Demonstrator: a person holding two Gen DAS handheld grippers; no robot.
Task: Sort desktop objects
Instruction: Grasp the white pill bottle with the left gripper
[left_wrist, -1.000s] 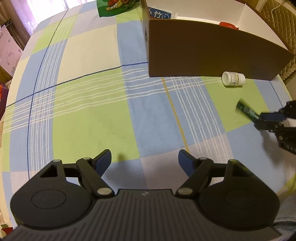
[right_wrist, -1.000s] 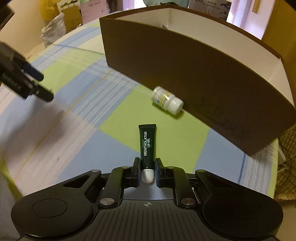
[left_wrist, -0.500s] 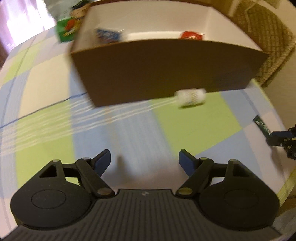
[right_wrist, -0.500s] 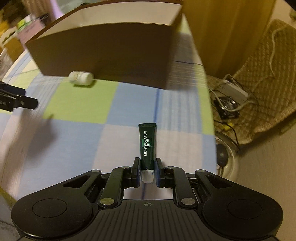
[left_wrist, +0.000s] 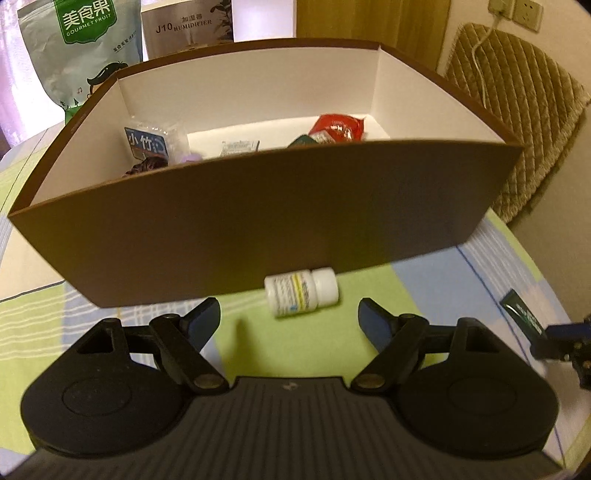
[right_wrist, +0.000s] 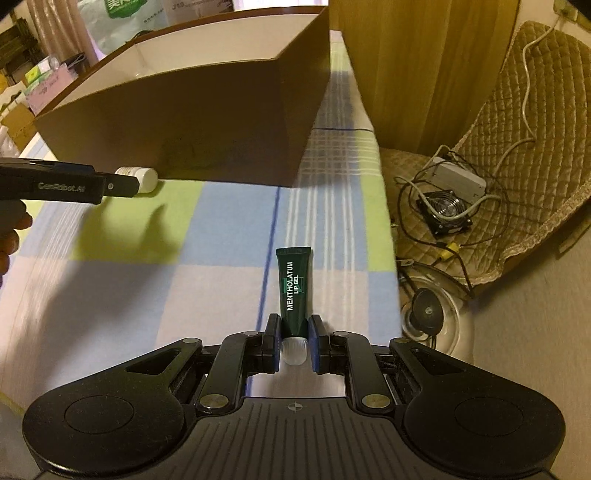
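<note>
Here the brown box (left_wrist: 258, 229) stands on the checked cloth (left_wrist: 406, 295); the left gripper (left_wrist: 290, 319) gapes, empty, before the white bottle (left_wrist: 301, 291) lying against it; the right gripper (right_wrist: 294, 343) clamps the lip-gel tube (right_wrist: 294, 288).

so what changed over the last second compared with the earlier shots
The left gripper swung over to the white pill bottle, which now lies just ahead of its open jaws beside the brown box. The right gripper turned toward the table's edge. Unchanged: it holds the green lip gel tube; the bottle stays put.
</note>
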